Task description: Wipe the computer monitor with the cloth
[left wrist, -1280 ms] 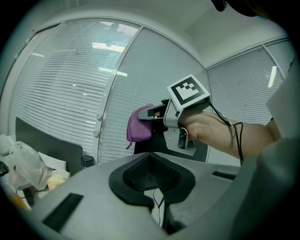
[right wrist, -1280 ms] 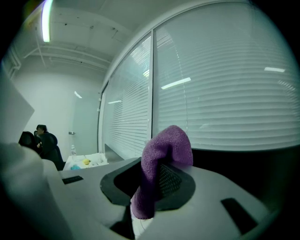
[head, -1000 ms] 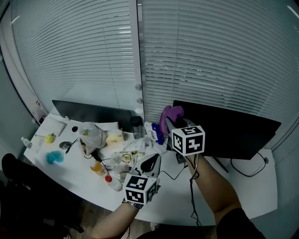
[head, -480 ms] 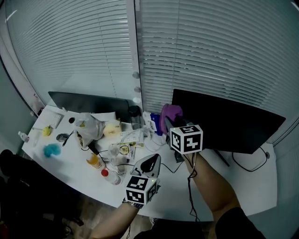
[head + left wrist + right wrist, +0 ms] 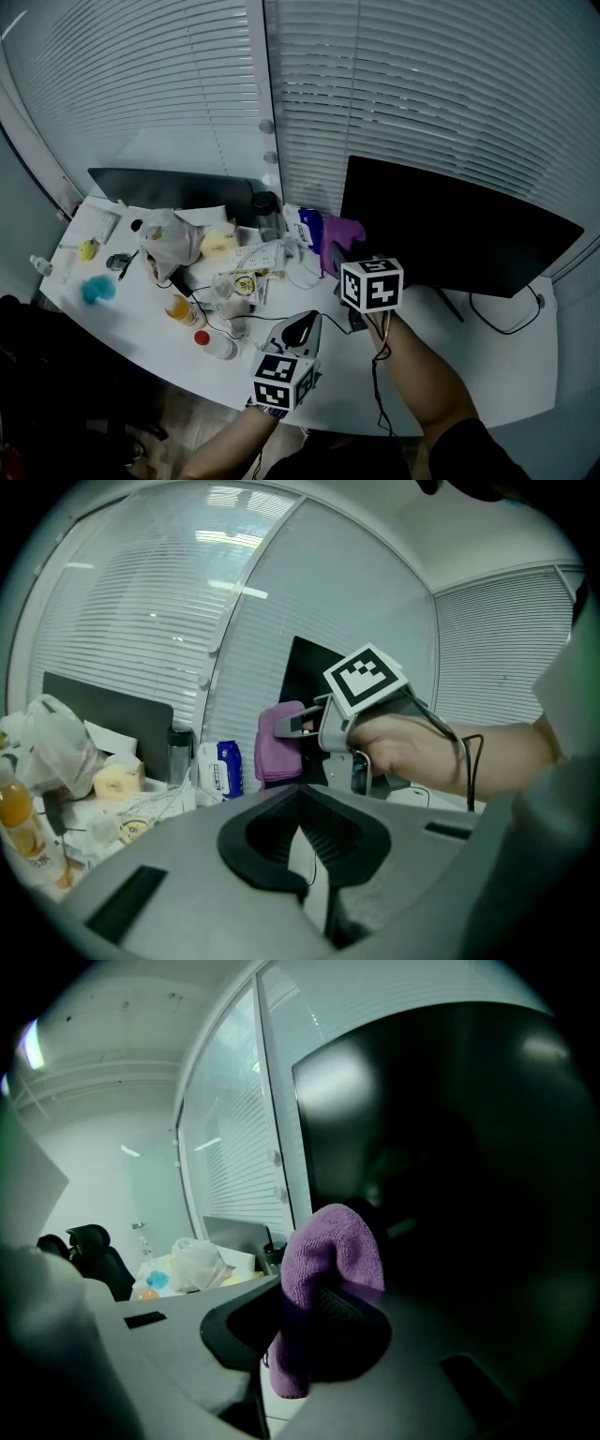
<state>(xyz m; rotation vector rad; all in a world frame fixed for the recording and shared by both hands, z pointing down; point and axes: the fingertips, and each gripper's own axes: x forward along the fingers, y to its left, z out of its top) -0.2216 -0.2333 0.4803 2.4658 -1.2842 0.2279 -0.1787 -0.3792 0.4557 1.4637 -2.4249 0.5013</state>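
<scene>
R gripper (image 5: 314, 1312), pinching purple cloth (image 5: 330, 1246), has dropped to monitor (image 5: 450, 234) lower-left edge, mid-frame; wipe prob. starting. L gripper (image 5: 302, 836) pressed together, empty.

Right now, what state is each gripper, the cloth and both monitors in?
right gripper: shut on the purple cloth.
left gripper: shut, nothing between its jaws.
purple cloth: bunched, held up near the monitor, at its lower left; contact unclear.
monitor: upright, screen dark.
second monitor: upright, screen dark.
</scene>
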